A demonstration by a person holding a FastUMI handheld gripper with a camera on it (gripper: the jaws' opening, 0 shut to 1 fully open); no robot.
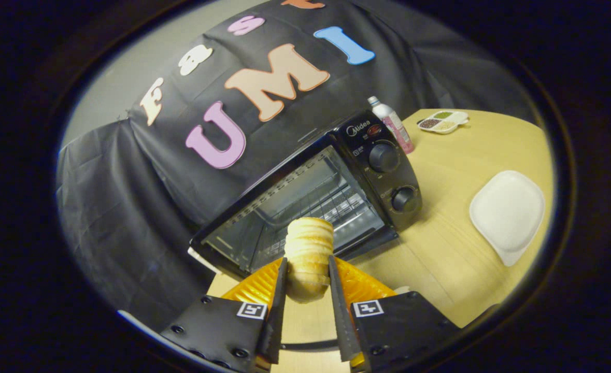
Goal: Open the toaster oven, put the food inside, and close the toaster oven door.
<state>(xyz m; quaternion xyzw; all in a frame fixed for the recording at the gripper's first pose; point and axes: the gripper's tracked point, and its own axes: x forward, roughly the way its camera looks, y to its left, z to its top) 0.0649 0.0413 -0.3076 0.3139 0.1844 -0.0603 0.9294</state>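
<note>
You have the bread roll (308, 259) pinched between both fingers of the gripper (307, 282), lifted clear of the wooden table (455, 248) and hanging just in front of the toaster oven (315, 197). The oven looks open: you can see the wire rack (305, 199) inside, though the lowered door is mostly hidden behind the roll and fingers.

Working left to right, the risks are these. The oven's left frame and the door's edge sit close below the roll; come in low and you would probably knock the roll loose or nudge the oven. The roll is ridged and soft, so squeezing harder may crush it, while a light hold may let it twist out. To the right, the 2 knobs (393, 176) are near your path; drifting that way could bump them. The white plate (507, 215), the pink bottle (396, 127) and the small divided dish (444, 121) lie well apart.

The oven's panel reads "Midea"; other markings are too small to read.
</note>
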